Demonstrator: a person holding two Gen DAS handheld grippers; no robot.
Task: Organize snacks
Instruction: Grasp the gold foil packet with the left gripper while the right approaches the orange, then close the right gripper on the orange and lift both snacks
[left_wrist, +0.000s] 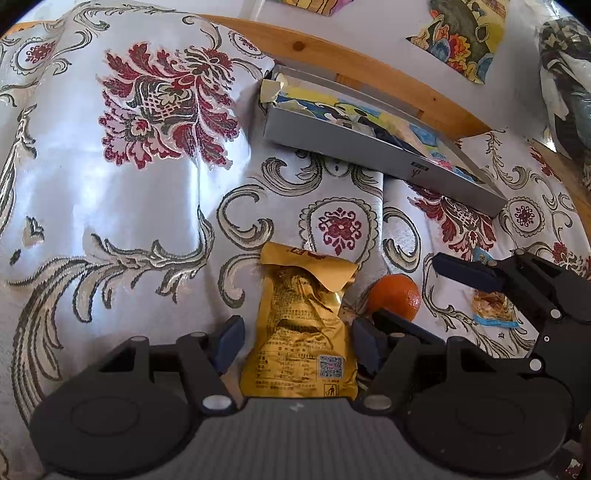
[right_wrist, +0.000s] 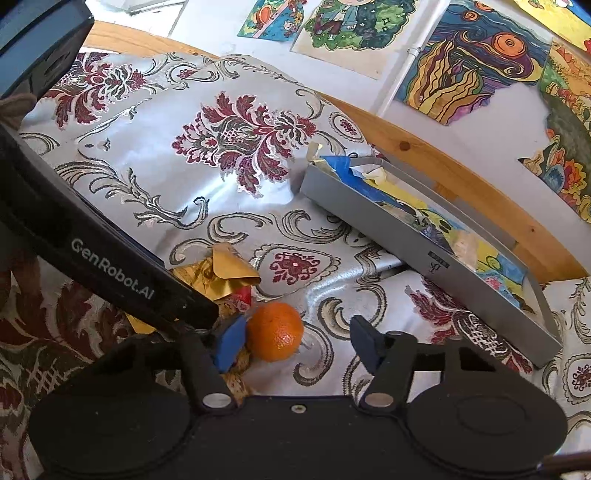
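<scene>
A crinkled gold foil snack packet (left_wrist: 301, 332) is seen lying between the spread jaws of the left gripper (left_wrist: 297, 341), its folded top pointing away from the camera; both blue pads flank the packet's sides, and whether they touch it cannot be told. Just to the right of the packet a small round orange mandarin (left_wrist: 397, 295) rests on the silver brocade cloth with dark red flowers (left_wrist: 129, 206). In the right wrist view the mandarin (right_wrist: 275, 330) is found between the open jaws of the right gripper (right_wrist: 295, 345), close against the left blue pad (right_wrist: 229, 347) and well clear of the right one. The left gripper's black body crosses that view diagonally, and the gold packet (right_wrist: 218, 275) shows beyond it. A small clear-wrapped snack with blue edging (left_wrist: 493, 308) lies on the cloth behind the right gripper's fingers. Further back, a shallow grey cardboard box (right_wrist: 417, 243) lined with coloured drawings is set on the cloth beside a wooden rail (right_wrist: 443, 166). Painted pictures (right_wrist: 469, 62) are stuck on the white wall.
</scene>
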